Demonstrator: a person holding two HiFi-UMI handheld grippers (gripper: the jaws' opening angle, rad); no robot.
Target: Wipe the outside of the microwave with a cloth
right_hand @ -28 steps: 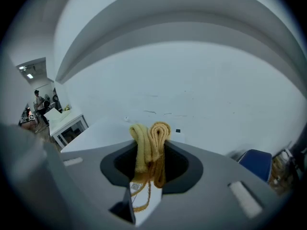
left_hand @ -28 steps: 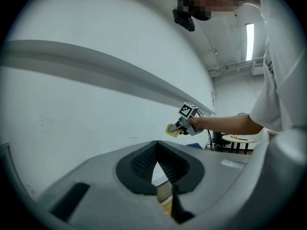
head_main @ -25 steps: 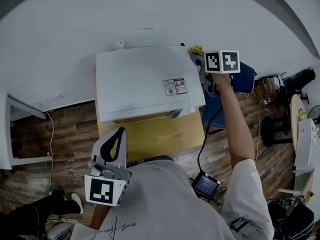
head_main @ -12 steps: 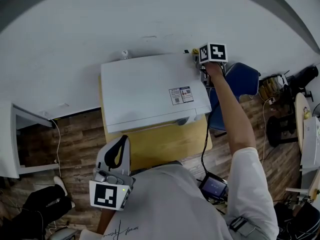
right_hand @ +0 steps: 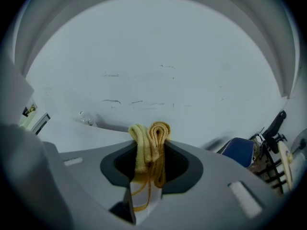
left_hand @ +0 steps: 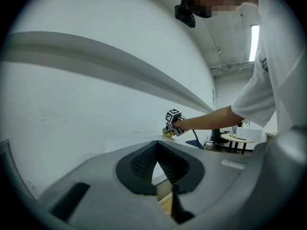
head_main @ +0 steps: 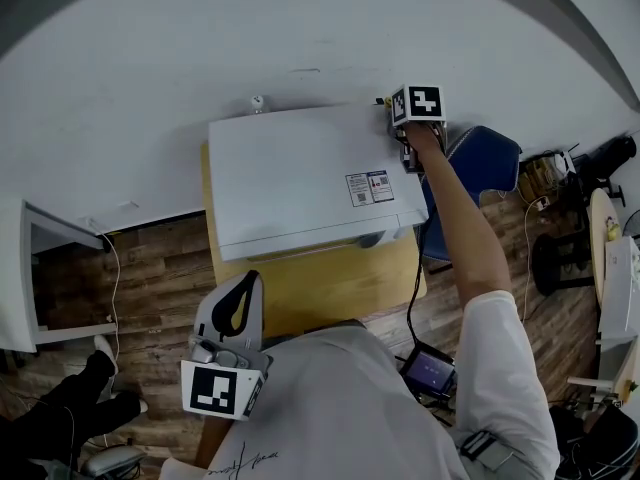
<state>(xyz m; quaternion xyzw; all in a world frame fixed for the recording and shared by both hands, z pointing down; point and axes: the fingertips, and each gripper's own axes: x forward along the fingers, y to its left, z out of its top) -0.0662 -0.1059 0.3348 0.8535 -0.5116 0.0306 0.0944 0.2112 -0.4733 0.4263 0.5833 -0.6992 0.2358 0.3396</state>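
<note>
Pinching a folded yellow cloth [right_hand: 151, 143] tight, the right gripper [right_hand: 149, 178] sits at the back right corner of the white microwave [head_main: 300, 178]. The left gripper [left_hand: 156, 174] has its jaws pressed together with nothing in them, and the microwave's well ahead of it.

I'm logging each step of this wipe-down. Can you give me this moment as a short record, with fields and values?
microwave: white, on the table
cloth: yellow, folded, clamped between the right jaws
right gripper: at the microwave's far right top corner, jaws shut on the cloth
left gripper: low, near the person's body, away from the microwave, jaws together, nothing between them
cloth contact with microwave: cannot tell
chair: blue, right of the table
</note>
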